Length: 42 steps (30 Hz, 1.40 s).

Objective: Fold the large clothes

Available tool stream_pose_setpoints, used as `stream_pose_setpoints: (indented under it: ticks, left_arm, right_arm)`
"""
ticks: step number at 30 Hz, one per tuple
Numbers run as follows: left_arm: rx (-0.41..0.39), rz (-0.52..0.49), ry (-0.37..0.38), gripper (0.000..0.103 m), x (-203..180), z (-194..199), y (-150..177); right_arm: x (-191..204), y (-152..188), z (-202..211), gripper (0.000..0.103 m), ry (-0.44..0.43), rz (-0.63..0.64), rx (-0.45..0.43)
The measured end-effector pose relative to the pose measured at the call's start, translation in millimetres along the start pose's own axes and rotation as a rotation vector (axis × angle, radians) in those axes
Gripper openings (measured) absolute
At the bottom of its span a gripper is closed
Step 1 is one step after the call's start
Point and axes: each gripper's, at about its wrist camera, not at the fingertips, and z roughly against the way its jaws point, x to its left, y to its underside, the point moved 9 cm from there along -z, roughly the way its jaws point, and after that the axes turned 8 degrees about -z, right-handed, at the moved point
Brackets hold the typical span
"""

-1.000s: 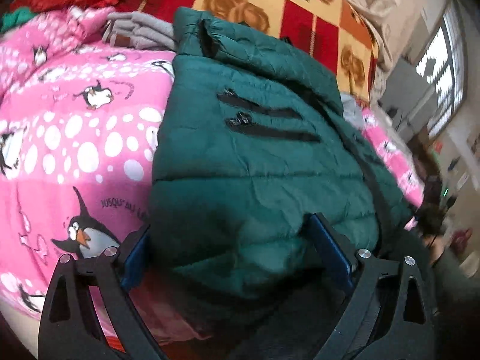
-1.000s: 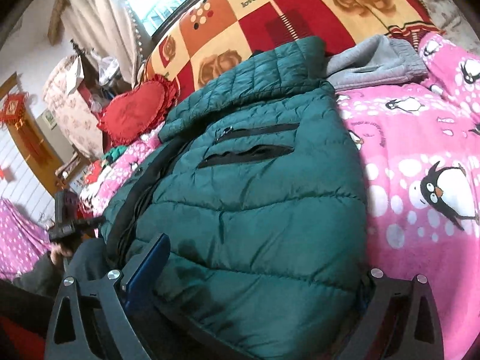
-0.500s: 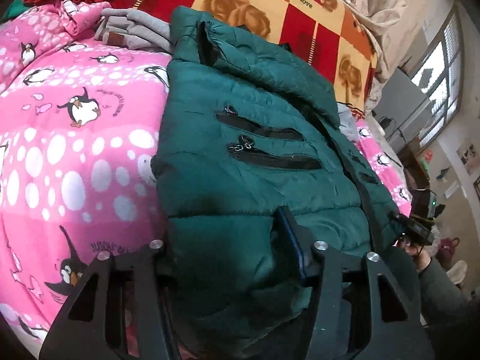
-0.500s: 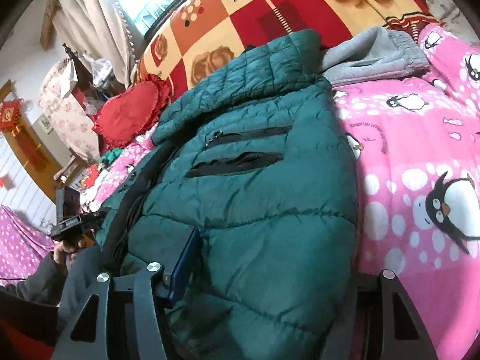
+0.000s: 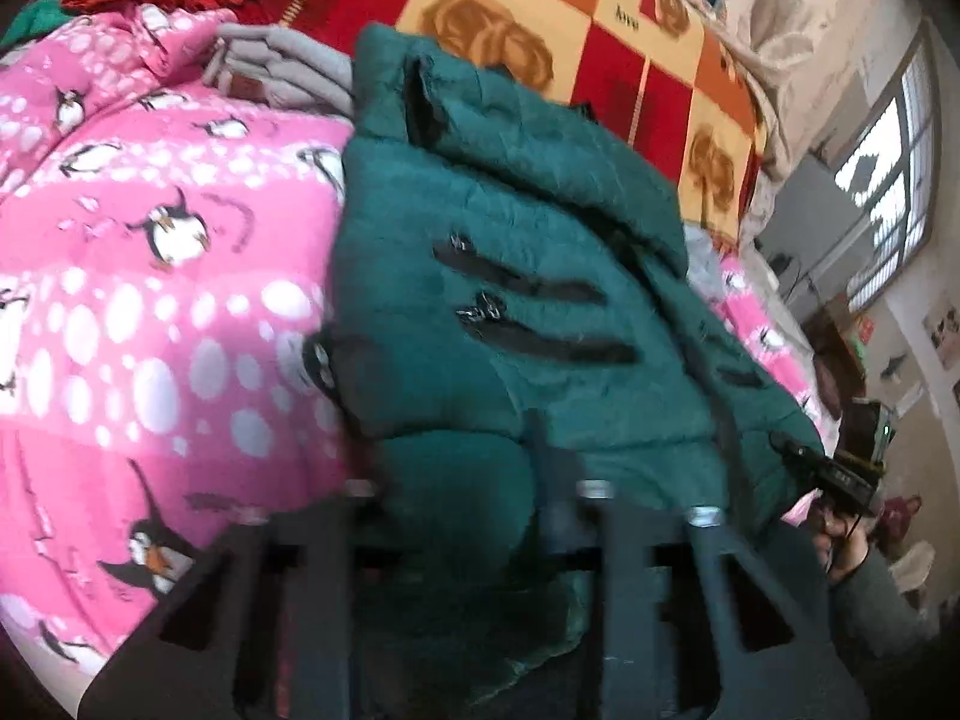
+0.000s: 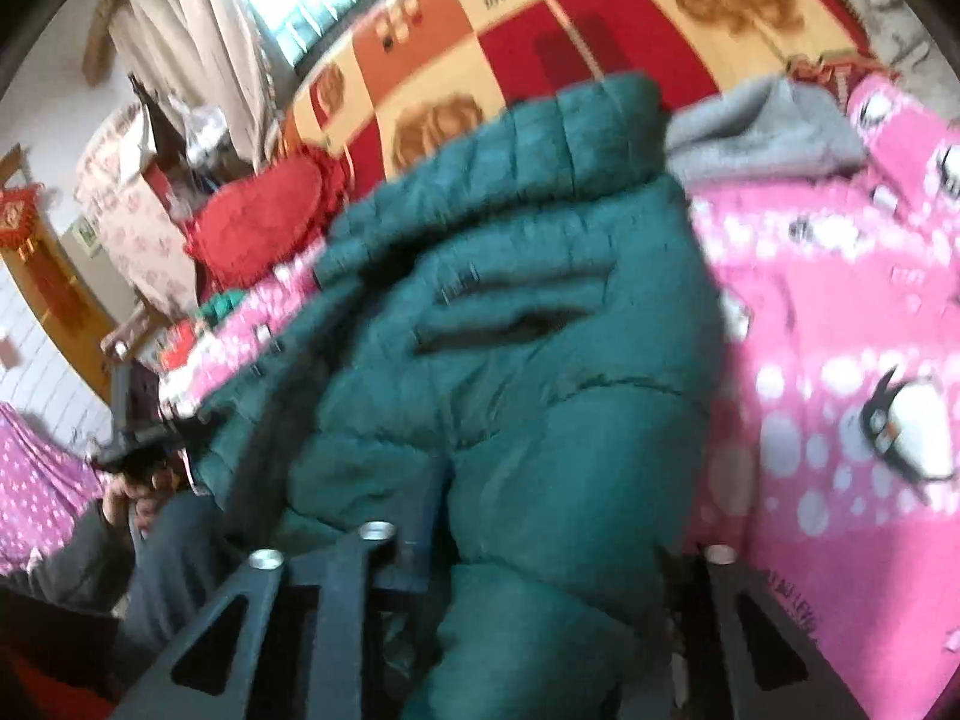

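left wrist view, item one: green puffer jacket (image 5: 510, 312), lying lengthwise on the pink penguin blanket (image 5: 150, 312), collar end far from you, two black zip pockets facing up. near hem bunched at the bottom of the frame.

item two: left gripper (image 5: 456, 516). its jaws have just been closing and now pinch a thick wad of the hem; padding bulges out between and around the fingers. grip reads as firm, though the frame is blurred.

right wrist view, item three: right gripper (image 6: 540, 546). its jaws have likewise just been closing, with the hem fabric between them; the same jacket (image 6: 510, 360) swells up over the fingers. you have both near corners in hand.

item four, surroundings: folded grey garment (image 5: 282, 66) touching the collar end; red heart cushion (image 6: 264, 222) off to one side; checked rose blanket (image 5: 570, 30) behind.

handling notes, as judgement only:
- step in hand looks like lifting the hem to fold it toward the collar.
- raise both hands together and level, so the hem stays straight and the fold falls square.
- puffer fill is slippery and springy; keep the pinch tight and check you hold both layers, not just the top shell.
- carry the hem over the pockets and lay it short of the grey garment, so you do not drag that pile.
- press down before letting go, or the padding may spring back open.
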Motion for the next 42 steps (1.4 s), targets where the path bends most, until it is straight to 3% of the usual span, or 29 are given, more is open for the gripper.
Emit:
stream_pose_setpoints:
  ticks: [4,8,13,18,24,31,37,42]
  left_arm:
    - [-0.072,-0.001,-0.023,0.014,-8.0,28.4,-16.5]
    - [-0.147,0.018,0.012,0.014,-16.3,70.4,-33.1]
    - [-0.15,-0.01,0.035,0.014,-24.8,110.7,-27.4]
    - [-0.128,-0.057,0.026,0.014,-37.3,133.0,3.5]
    - [-0.097,-0.061,-0.008,0.014,-36.6,137.8,35.3]
    - [-0.057,-0.053,-0.032,0.018,-25.4,119.0,51.8]
    - [-0.038,0.011,-0.018,0.039,-13.5,111.8,58.4]
    - [0.022,0.027,-0.05,0.041,-9.2,104.3,71.6]
  right_arm:
    - [44.5,-10.2,23.1,0.014,-0.021,0.066,-0.038]
    - [73.9,-11.0,49.2,0.013,-0.072,0.061,-0.077]
    - [83.7,4.0,76.1,0.013,-0.121,-0.002,-0.094]
    - [93.0,33.4,89.8,0.013,-0.101,0.016,-0.051]
    - [92.6,63.1,97.2,0.013,-0.069,0.032,-0.027]
    - [81.7,74.5,83.4,0.014,0.035,0.032,-0.004]
    - [75.4,77.4,82.2,0.014,0.049,0.019,0.005]
    - [72.3,83.0,82.3,0.014,0.05,0.005,0.017]
